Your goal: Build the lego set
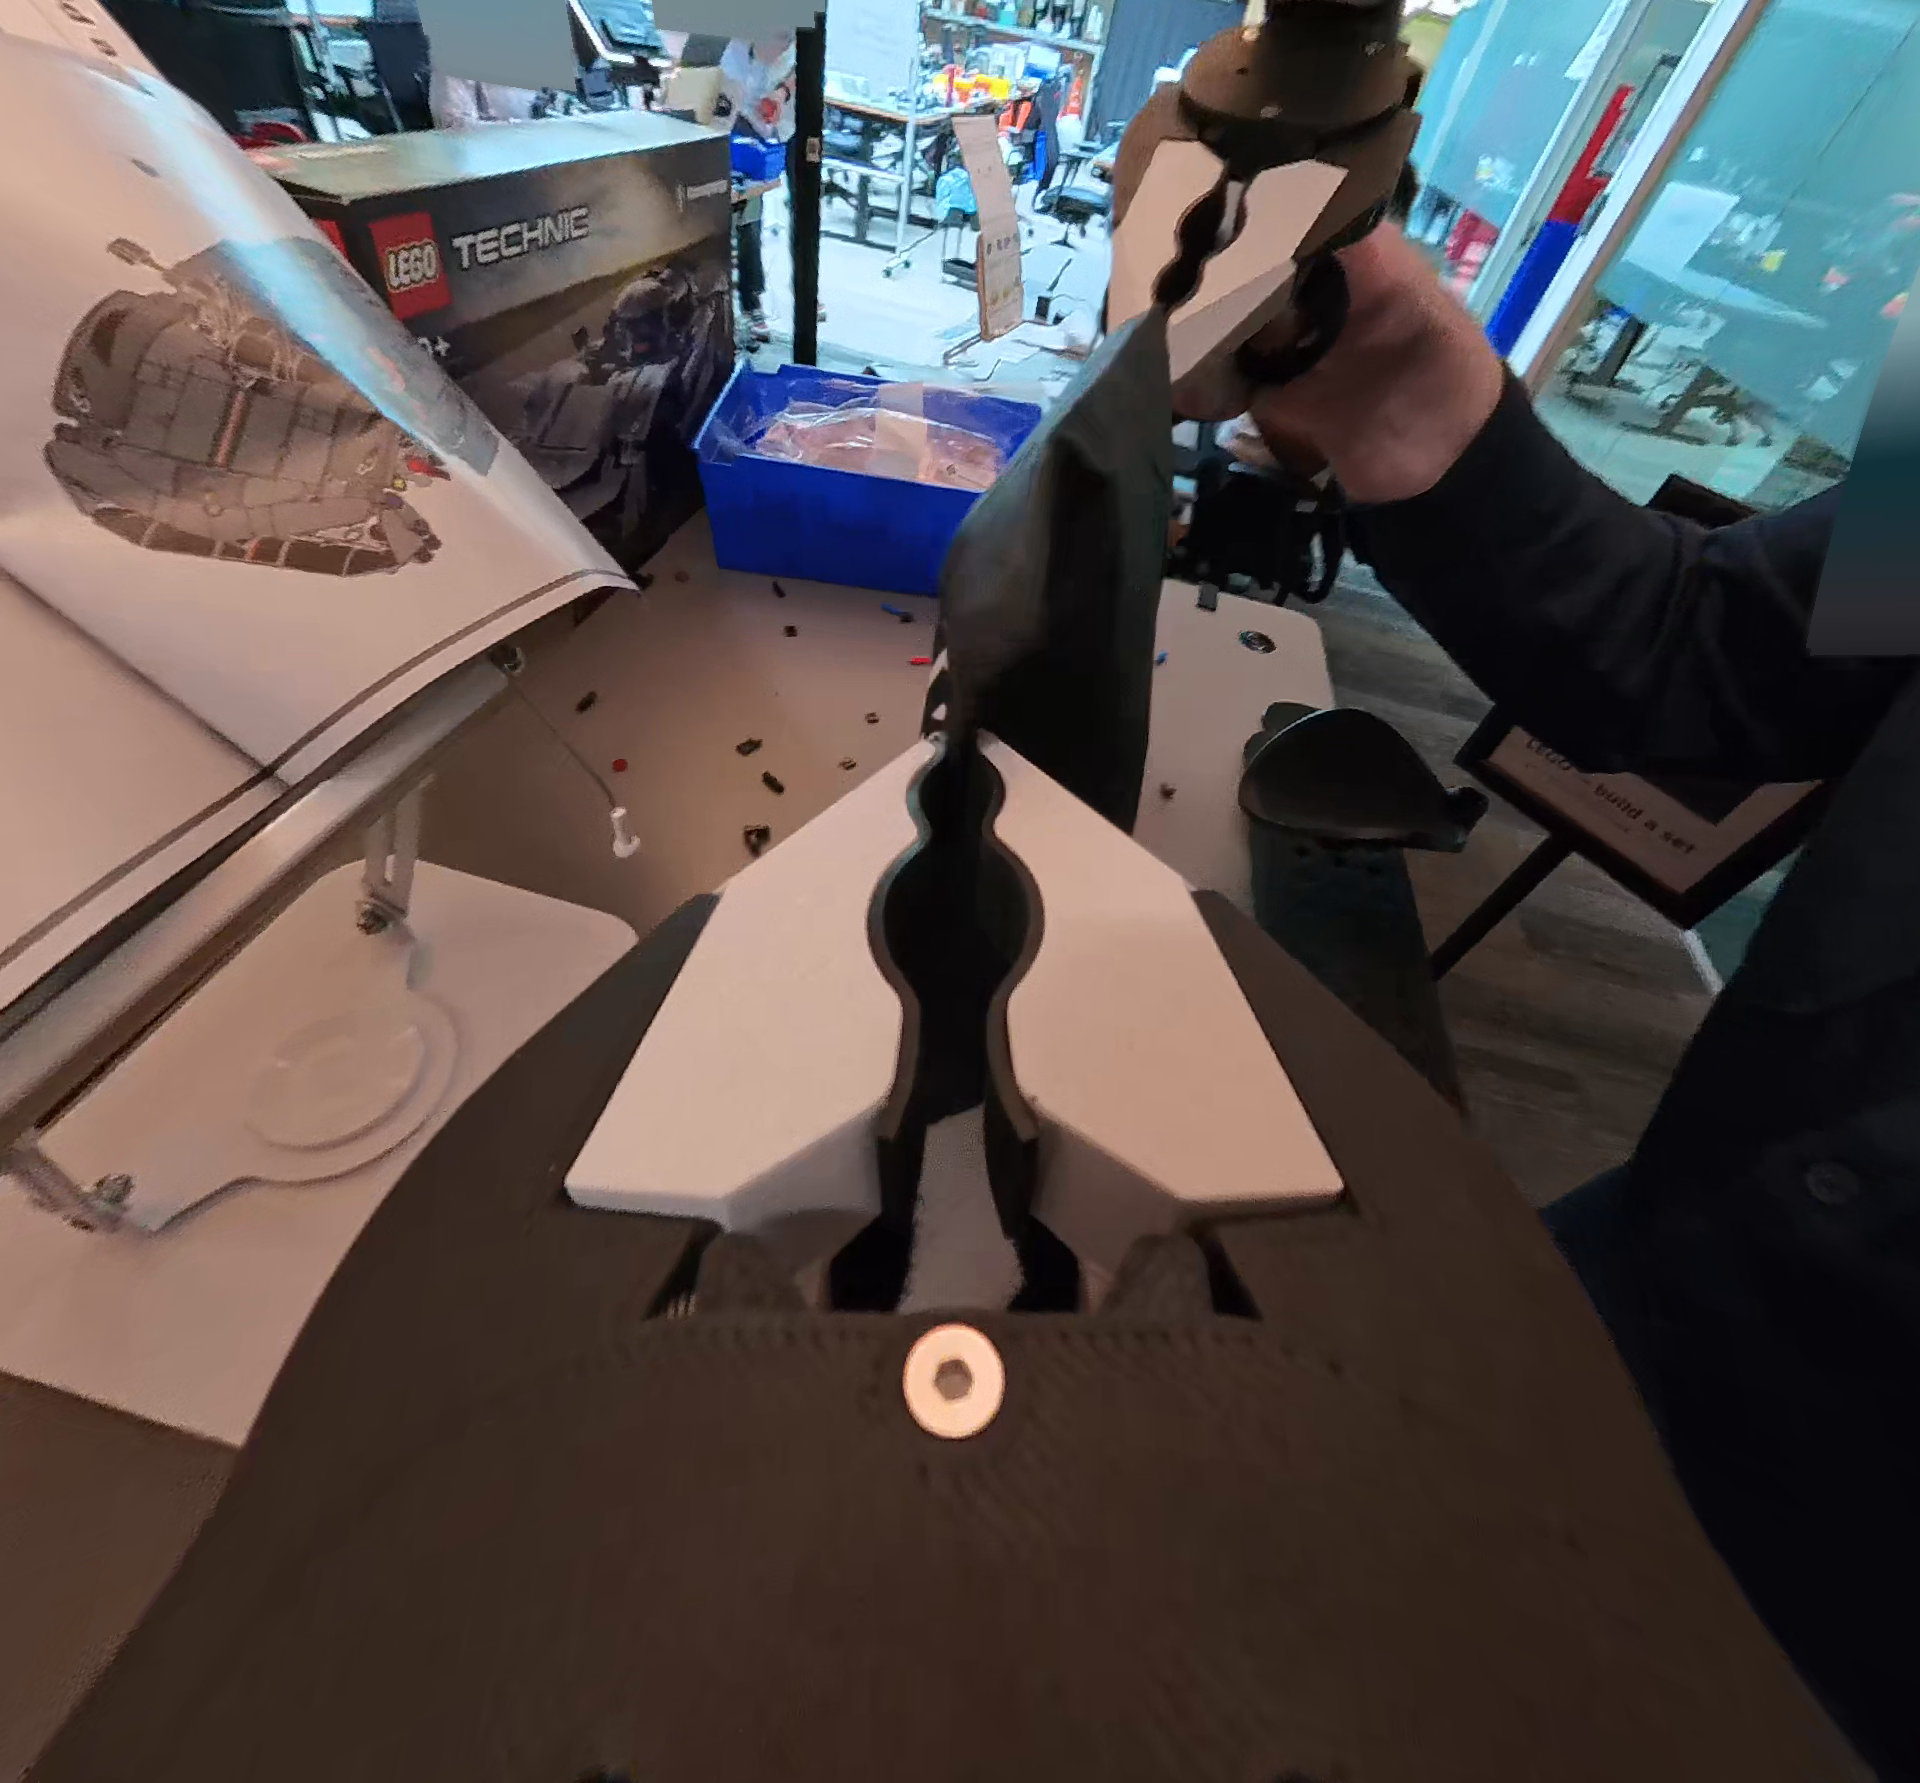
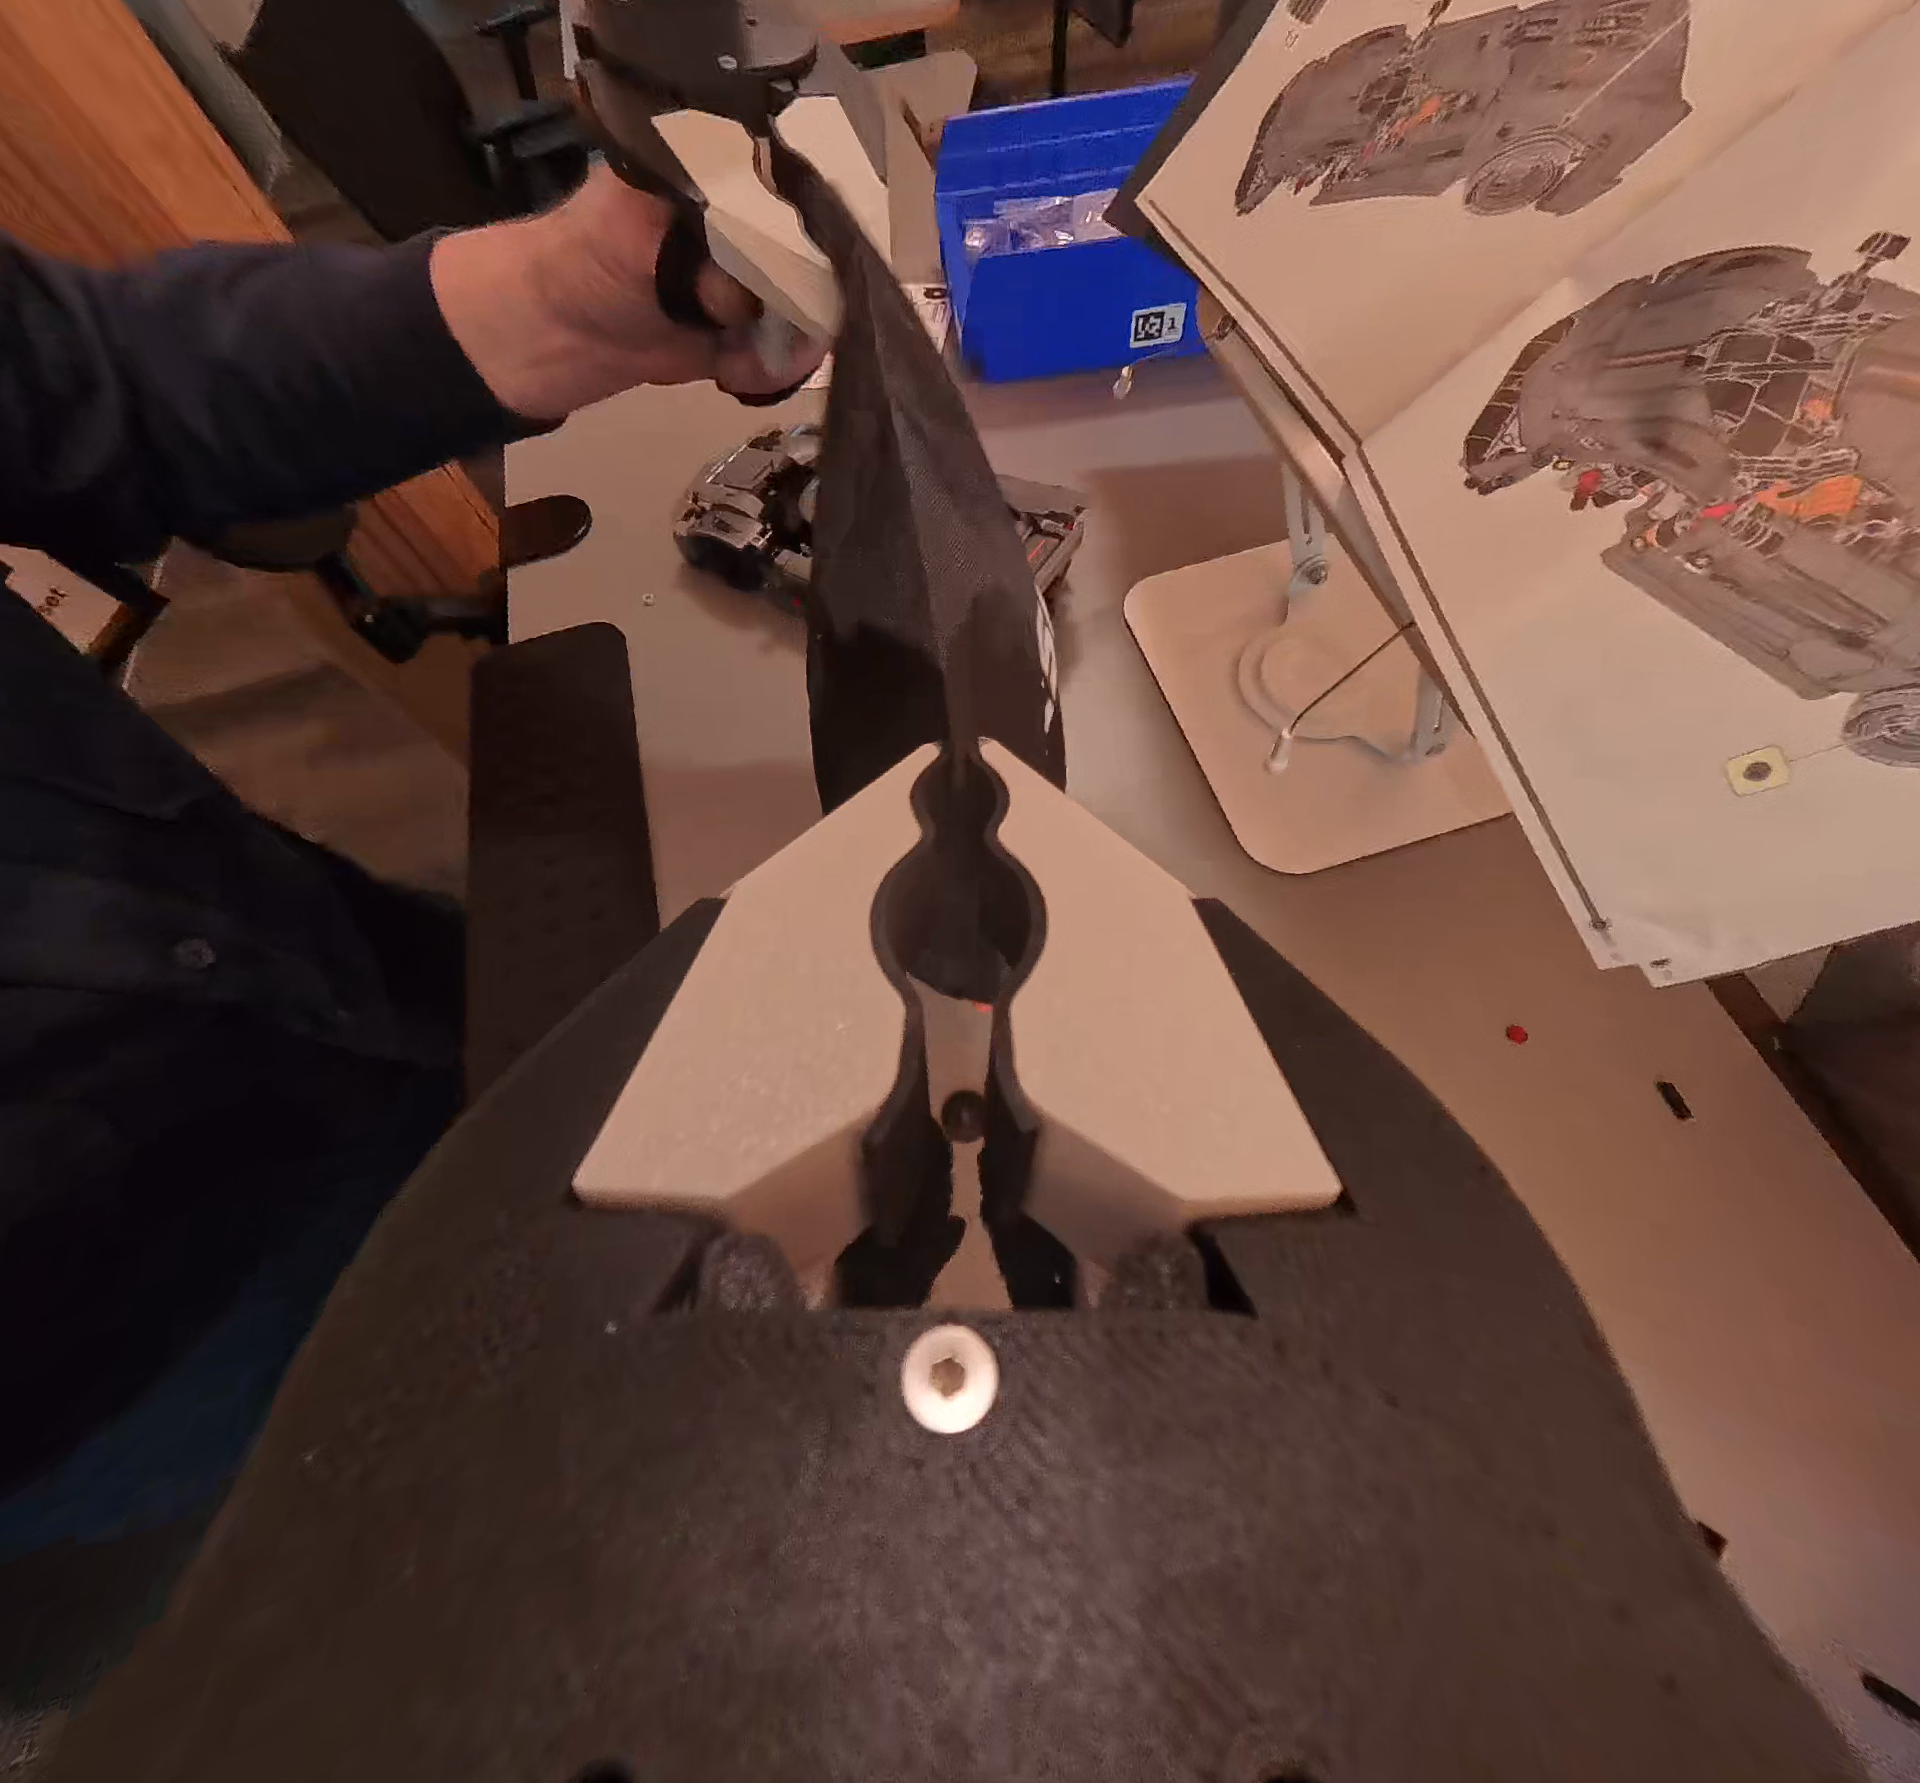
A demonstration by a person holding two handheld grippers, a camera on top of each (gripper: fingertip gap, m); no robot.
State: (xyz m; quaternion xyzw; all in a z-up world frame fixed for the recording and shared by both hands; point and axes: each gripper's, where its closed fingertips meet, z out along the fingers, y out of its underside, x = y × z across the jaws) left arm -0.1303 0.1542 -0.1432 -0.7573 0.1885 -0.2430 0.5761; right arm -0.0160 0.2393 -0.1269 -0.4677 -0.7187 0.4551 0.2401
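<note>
A black mesh bag (image 1: 1060,570) hangs stretched between my two grippers above the table. My left gripper (image 1: 961,746) is shut on its lower edge. My right gripper (image 1: 1195,279), held by a hand, is shut on its upper corner. In the right wrist view my right gripper (image 2: 961,746) pinches the bag (image 2: 904,507) and the left gripper (image 2: 774,144) grips its far end. A partly built grey Lego model (image 2: 743,518) lies on the table behind the bag. Small loose Lego pieces (image 1: 769,777) are scattered on the table.
An open instruction book (image 1: 208,434) rests on a metal stand (image 2: 1299,694). A Lego box (image 1: 540,279) and a blue bin (image 1: 831,507) with plastic bags stand at the back. A black curved object (image 1: 1340,777) sits at the table's right edge. The gap from one gripper's tips to the other's is roughly 15 centimetres.
</note>
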